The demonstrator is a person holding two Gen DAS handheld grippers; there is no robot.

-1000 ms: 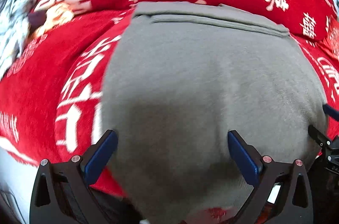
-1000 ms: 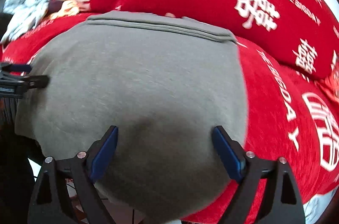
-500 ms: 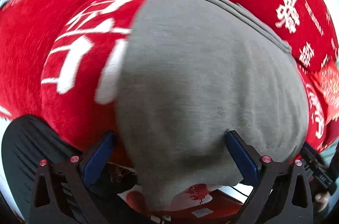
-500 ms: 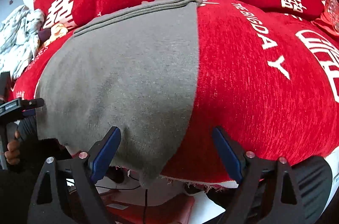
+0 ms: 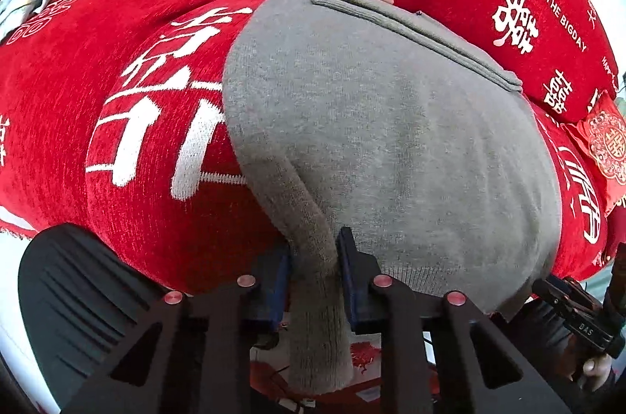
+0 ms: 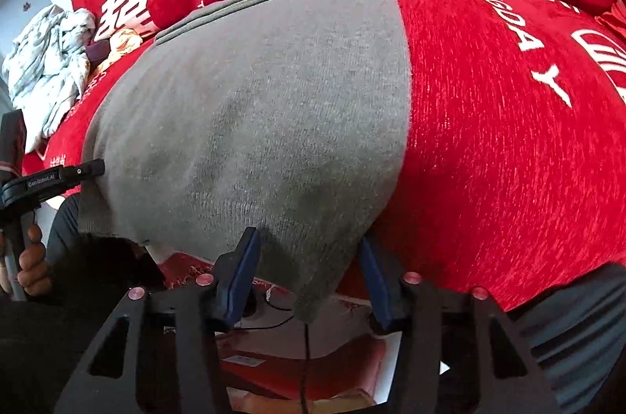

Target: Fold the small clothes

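Both sets of jaws have narrowed since a moment ago: the left gripper (image 5: 313, 265) now pinches the gray garment's (image 5: 391, 140) near-left hem, while the right gripper (image 6: 309, 269) straddles the near-right corner, not fully clamped. It lies spread on the red blanket (image 6: 508, 140); crumpled pale clothes (image 6: 47, 69) sit far left.

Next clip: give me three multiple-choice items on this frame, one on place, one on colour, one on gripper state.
1. Where does the grey garment lie?
A. on a red cover with white lettering
B. in a basket
C. on a hanger

2. What colour are the fingers' pads?
A. yellow
B. blue
C. white

3. How is the left gripper?
A. wide open above the cloth
B. shut on the garment's near corner
C. out of view

Key: A, the red cover surrounds it; B, blue pads show; B, cloth is pinched between its fingers, while the right gripper stands open around the other corner.
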